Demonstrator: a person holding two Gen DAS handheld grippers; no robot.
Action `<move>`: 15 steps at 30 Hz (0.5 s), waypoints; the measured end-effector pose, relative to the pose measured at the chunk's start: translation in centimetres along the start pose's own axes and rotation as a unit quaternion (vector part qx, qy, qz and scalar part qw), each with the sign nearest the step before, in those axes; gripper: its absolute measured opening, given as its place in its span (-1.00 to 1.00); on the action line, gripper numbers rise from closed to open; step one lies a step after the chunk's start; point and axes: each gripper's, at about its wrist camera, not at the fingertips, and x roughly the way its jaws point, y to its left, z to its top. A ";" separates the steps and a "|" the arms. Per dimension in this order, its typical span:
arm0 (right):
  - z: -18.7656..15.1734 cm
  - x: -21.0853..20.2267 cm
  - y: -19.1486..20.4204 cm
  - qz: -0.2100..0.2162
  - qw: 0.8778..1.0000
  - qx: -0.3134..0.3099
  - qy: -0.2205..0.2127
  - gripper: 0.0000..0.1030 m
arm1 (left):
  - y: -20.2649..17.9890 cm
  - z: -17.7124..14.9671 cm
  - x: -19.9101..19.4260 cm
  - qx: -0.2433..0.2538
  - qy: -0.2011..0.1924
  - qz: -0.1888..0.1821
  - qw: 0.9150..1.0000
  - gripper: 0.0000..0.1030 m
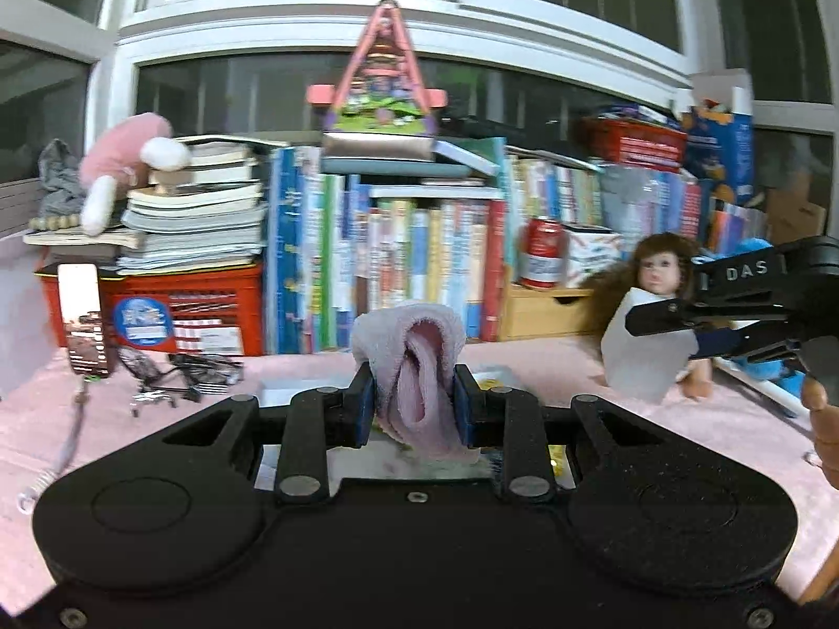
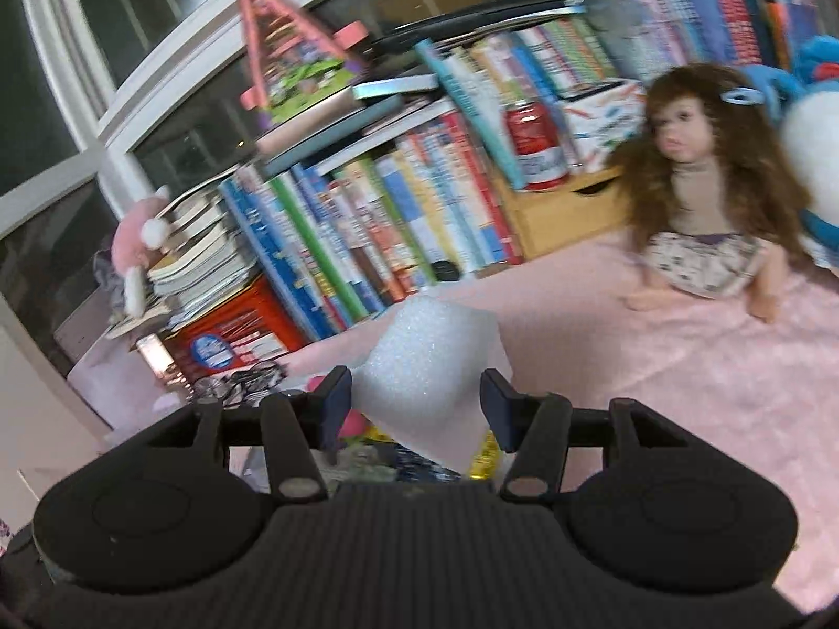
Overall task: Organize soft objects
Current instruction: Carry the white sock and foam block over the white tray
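Pink tabletop: left hand-held gripper pinches a pink cloth; "DAS"-marked right hand-held gripper grips white foam.

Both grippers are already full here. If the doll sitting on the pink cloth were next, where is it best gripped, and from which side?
Probably the doll at its torso, approached from the front. It sits upright facing the cameras, legs splayed forward; long hair covers its shoulders and sides, so a hair grip might slip. A blue plush crowds one side.

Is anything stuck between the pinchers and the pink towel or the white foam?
No. The left gripper has its jaws shut right on the pink towel, and the right gripper holds the white foam block between its jaws, with nothing visible in between. Where they should go isn't shown.
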 end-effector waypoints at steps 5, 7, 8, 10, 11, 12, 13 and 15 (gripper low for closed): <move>0.4 2.4 3.1 0.011 0.999 -0.025 0.022 0.12 | 3.4 1.3 2.0 -0.031 0.033 -0.011 0.999 -0.46; 0.6 3.3 4.0 0.018 0.999 -0.026 0.030 0.12 | 4.3 1.7 2.9 -0.031 0.042 -0.008 0.999 -0.46; 0.8 3.8 4.4 0.020 0.999 -0.027 0.032 0.12 | 4.7 1.9 3.4 -0.031 0.046 -0.008 0.998 -0.46; 1.1 4.6 5.1 0.018 0.999 -0.031 0.029 0.12 | 5.4 2.3 4.5 -0.036 0.061 -0.010 0.997 -0.46; 1.3 4.9 5.3 0.015 0.999 -0.035 0.023 0.13 | 6.0 2.6 5.2 -0.043 0.072 -0.014 0.996 -0.46; 1.6 5.2 5.5 0.010 0.999 -0.039 0.012 0.13 | 6.3 2.8 5.9 -0.046 0.082 -0.021 0.995 -0.46; 1.9 5.5 5.6 0.000 0.999 -0.040 0.001 0.14 | 6.9 3.1 6.6 -0.051 0.093 -0.030 0.994 -0.46; 2.6 6.6 5.3 -0.005 1.000 -0.029 0.001 0.14 | 8.0 3.4 8.3 -0.070 0.114 -0.045 0.990 -0.46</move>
